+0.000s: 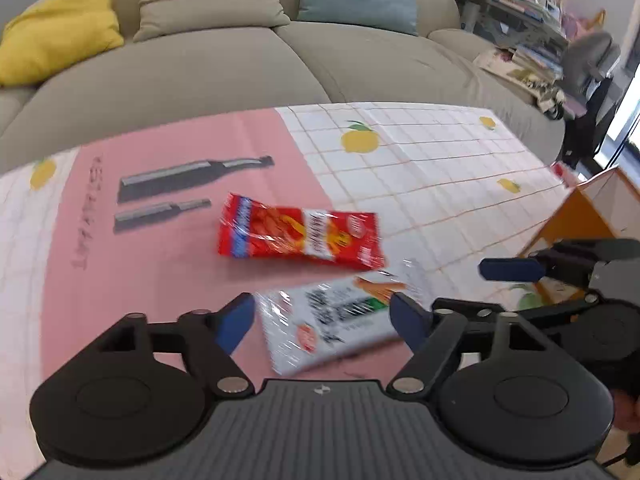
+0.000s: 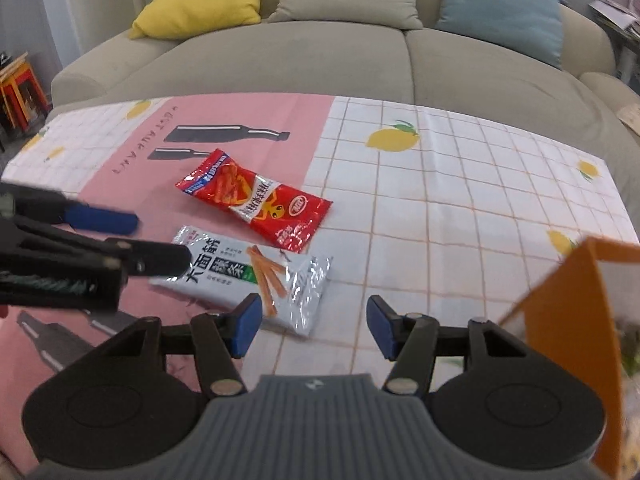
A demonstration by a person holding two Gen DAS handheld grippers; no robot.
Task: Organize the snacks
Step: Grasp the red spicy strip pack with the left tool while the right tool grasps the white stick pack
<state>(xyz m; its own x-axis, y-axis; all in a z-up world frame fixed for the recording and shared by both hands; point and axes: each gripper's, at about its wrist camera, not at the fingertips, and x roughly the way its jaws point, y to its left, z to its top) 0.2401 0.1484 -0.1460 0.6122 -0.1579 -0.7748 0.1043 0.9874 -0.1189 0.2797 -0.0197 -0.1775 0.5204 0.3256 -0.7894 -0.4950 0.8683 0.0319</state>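
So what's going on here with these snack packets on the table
A person is tidying snacks with two handheld grippers. The left gripper is open, its fingers on either side of the white snack packet; nothing is gripped yet. The right gripper is open and empty, near the orange box. The red snack packet lies untouched on the tablecloth.
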